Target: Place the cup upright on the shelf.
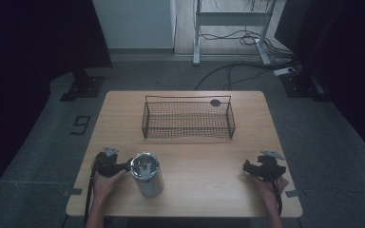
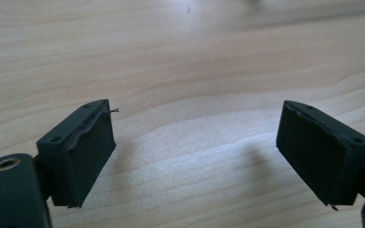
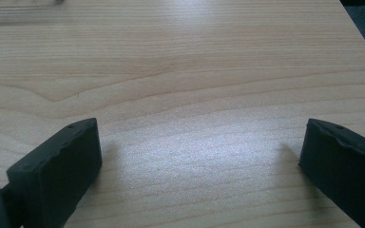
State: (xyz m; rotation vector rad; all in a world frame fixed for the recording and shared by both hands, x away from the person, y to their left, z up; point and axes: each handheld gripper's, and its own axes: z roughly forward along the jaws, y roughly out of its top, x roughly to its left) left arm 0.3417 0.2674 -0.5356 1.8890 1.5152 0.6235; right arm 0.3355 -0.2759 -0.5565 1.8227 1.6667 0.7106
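Note:
A shiny metal tumbler (image 1: 147, 176) with a lid stands upright on the wooden table (image 1: 204, 161), near the front left. My left gripper (image 1: 119, 166) sits just to its left, close to the tumbler's rim. In the left gripper view that gripper (image 2: 195, 142) is open, with bare wood between its black pads (image 2: 85, 152). My right gripper (image 1: 252, 167) rests near the front right edge, well apart from the tumbler. In the right gripper view it (image 3: 199, 156) is open wide over bare table. A dark wire basket (image 1: 187, 118) stands at the middle back with nothing in it.
A small dark disc (image 1: 215, 102) lies by the basket's back right rim. Bare wood runs between the tumbler and my right gripper. Beyond the table are grey floor, a white desk frame (image 1: 230, 19) and cables (image 1: 237, 71).

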